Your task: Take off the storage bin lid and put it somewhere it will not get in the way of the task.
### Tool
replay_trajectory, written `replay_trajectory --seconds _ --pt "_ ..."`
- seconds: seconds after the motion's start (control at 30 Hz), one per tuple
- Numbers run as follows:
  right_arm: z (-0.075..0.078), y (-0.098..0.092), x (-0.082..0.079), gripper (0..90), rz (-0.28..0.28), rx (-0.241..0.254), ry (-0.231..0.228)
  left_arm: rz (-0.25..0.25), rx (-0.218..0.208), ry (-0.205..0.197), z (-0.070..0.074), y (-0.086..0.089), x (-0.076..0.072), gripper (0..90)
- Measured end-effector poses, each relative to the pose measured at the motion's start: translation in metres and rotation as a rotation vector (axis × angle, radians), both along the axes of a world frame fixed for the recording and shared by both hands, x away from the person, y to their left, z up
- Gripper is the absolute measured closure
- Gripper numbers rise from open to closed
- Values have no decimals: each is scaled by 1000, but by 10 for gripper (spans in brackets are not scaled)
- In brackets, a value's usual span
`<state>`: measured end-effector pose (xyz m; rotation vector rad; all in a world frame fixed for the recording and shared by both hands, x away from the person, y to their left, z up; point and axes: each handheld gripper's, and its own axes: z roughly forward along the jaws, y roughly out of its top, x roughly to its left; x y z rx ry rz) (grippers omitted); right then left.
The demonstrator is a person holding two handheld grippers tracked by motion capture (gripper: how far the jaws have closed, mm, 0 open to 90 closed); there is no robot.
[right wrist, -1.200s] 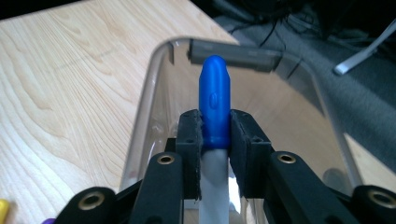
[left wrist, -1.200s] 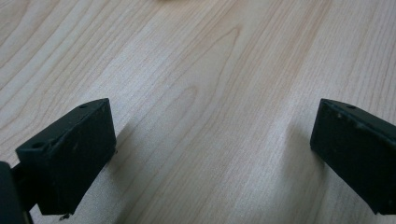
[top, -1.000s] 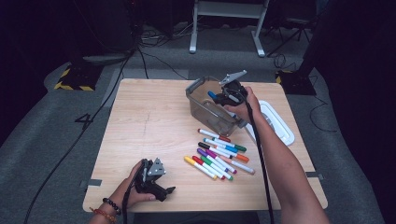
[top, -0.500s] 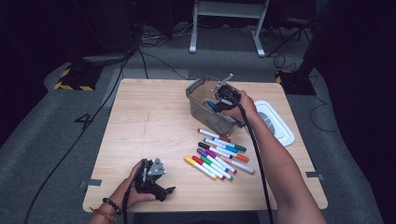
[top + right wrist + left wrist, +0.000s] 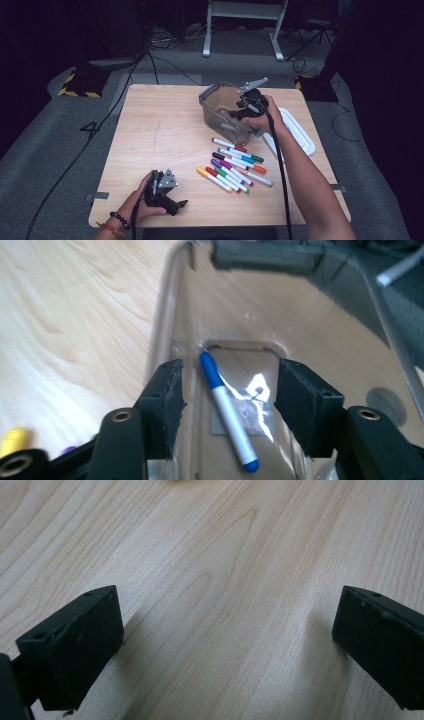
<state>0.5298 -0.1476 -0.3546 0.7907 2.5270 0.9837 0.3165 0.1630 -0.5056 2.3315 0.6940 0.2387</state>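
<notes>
While the bench [image 5: 165, 135] carries everything, one clear bin [image 5: 212, 97] stands at its far side to receive markers. Right gripper [image 5: 230, 390], its jaws just opened, hangs over it, nothing between them; one blue marker [image 5: 227, 412] lies inside (evidently released). Roughly ten markers [image 5: 235, 165] wait nearby. Left gripper [image 5: 227, 645] rests open, idle.

Your two grippers [image 5: 161, 191] [image 5: 243, 106] are black with grey three-cornered plates, black cables trail behind, and beaded bracelets [image 5: 114, 223] circle your left wrist.
</notes>
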Motion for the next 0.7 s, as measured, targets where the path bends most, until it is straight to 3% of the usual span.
replay_trajectory --seconds 0.13,0.33,0.53,0.7 --pt "11 -6 -22 406 47 38 -43 3 0 -1 0 0 0 4" --pt "16 -14 -56 379 123 87 -76 6 1 -2 0 0 -1 5" --pt "13 -21 -95 391 190 120 -110 7 0 -2 0 0 -1 5" --pt "-2 -21 -124 418 256 131 -90 9 0 -3 0 0 -1 5"
